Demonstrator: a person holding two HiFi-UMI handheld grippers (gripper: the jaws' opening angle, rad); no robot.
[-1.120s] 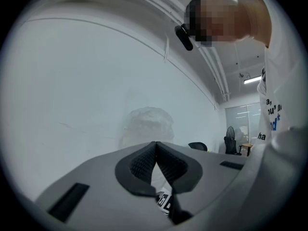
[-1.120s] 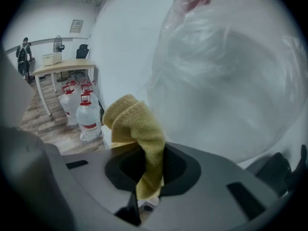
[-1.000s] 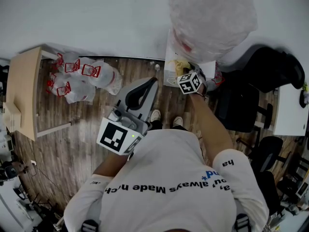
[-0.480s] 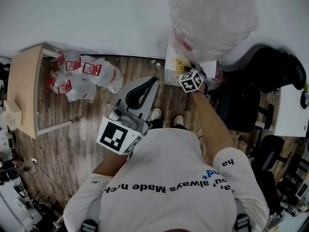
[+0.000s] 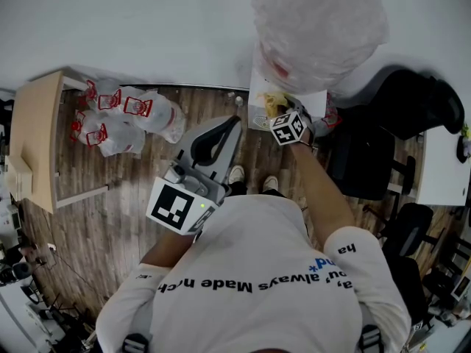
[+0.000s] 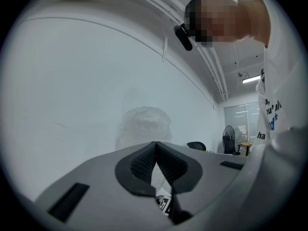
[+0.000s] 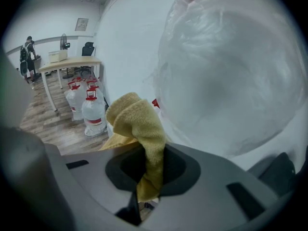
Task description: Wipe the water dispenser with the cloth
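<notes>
- Bright, even indoor light; a ceiling lamp glows right of the bottle.
- Gripper views bulge, corners black.
- The bottle looks hazy; surfaces nearest the camera blur.

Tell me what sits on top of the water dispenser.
A large plastic-wrapped water jug stands on the water dispenser, yellow cloth at its base. The jug covers the dispenser's top.
</notes>
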